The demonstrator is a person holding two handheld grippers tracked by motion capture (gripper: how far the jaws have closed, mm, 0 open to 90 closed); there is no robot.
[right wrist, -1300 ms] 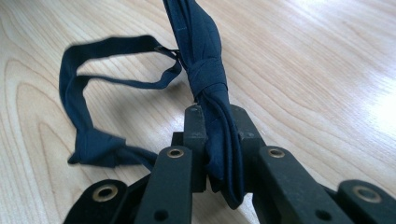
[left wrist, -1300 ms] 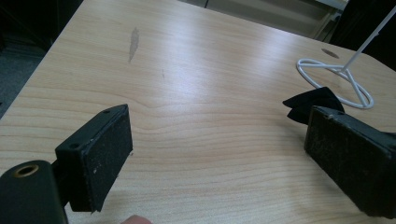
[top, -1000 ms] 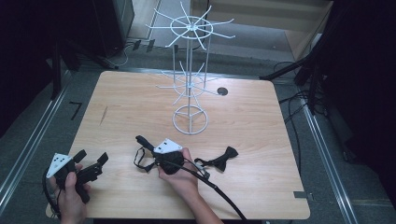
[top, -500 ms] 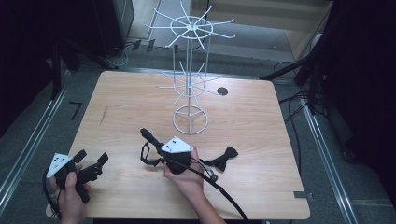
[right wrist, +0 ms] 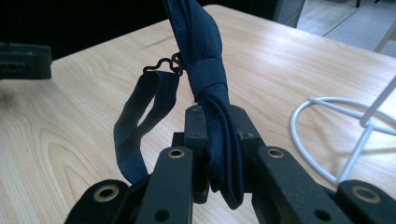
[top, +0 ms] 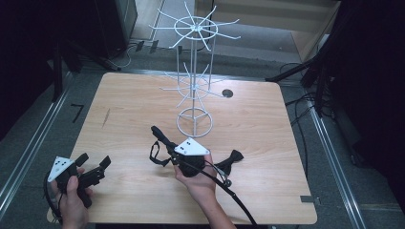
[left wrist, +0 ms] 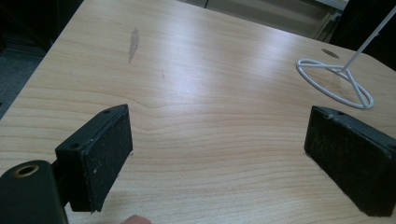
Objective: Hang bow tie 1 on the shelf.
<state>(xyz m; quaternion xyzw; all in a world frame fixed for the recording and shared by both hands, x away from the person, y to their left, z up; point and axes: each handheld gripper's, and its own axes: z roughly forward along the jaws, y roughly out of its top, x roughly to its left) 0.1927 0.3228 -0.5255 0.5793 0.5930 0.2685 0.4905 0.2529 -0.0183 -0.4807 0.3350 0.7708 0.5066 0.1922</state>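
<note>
Black jaws of the right gripper (top: 165,140) are clamped on a navy bow tie (right wrist: 205,70), which stands up from between them, its strap (right wrist: 135,126) looping down to the left with a small metal hook at the top. Just far and right of it stands the white wire rack (top: 193,90) on the wooden table (top: 133,109). At the near left corner, the left gripper (top: 93,167) hovers spread wide with nothing between its pads. Another dark bow tie (top: 231,160) lies right of the right hand (top: 198,179).
</note>
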